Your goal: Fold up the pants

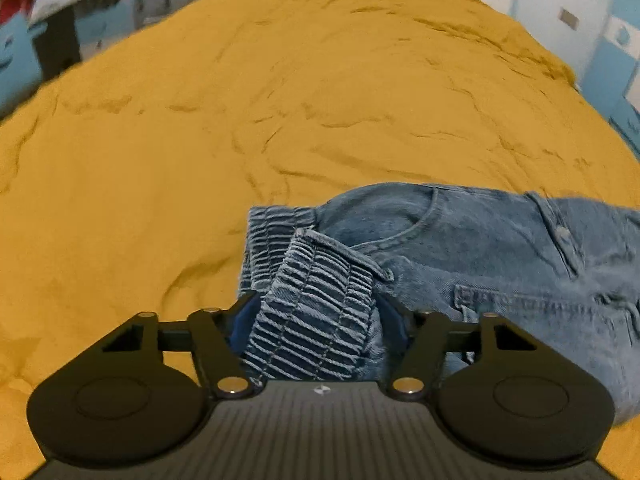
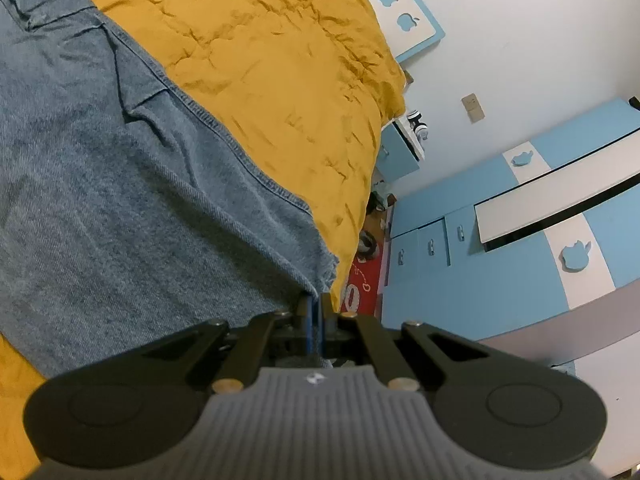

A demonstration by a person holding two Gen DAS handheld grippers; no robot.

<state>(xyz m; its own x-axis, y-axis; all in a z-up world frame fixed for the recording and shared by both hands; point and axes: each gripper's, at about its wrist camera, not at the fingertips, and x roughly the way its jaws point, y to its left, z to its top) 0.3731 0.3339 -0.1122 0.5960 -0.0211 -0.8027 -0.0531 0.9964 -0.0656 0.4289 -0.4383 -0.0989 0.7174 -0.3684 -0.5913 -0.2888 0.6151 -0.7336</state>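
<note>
Left hand-held gripper point(image 1: 316, 320) is clamping the elastic waistband point(image 1: 316, 304) of the jeans point(image 1: 460, 248); the ribbed band is bunching up between the jaws, which are standing fairly wide around that thick wad. Grip is looking deep, fabric running well back toward the body.

Right hand-held gripper point(image 2: 316, 312) is pinching nearly closed, jaws almost touching, and is sitting right at the frayed hem corner of a leg point(image 2: 320, 272). Whether denim is actually between the pads is hard to say from this view, but it is looking like a thin-edge pinch on the hem.

Jeans are lying on the bed, on the mustard bedspread point(image 1: 240, 100): waist, pocket and button showing in the left view, the long leg panel point(image 2: 120, 180) stretching away in the right view, close to the bed edge point(image 2: 360, 208).

My read: one end is being held at each hand so the length can be controlled, probably for bringing hem to waist. Fold is not yet made.

Risks: hem slipping out of the thin pinch; leg sliding off the bed edge.

Beyond the bed, blue cabinets point(image 2: 500, 260) and a red mat point(image 2: 360, 288) on the floor.
</note>
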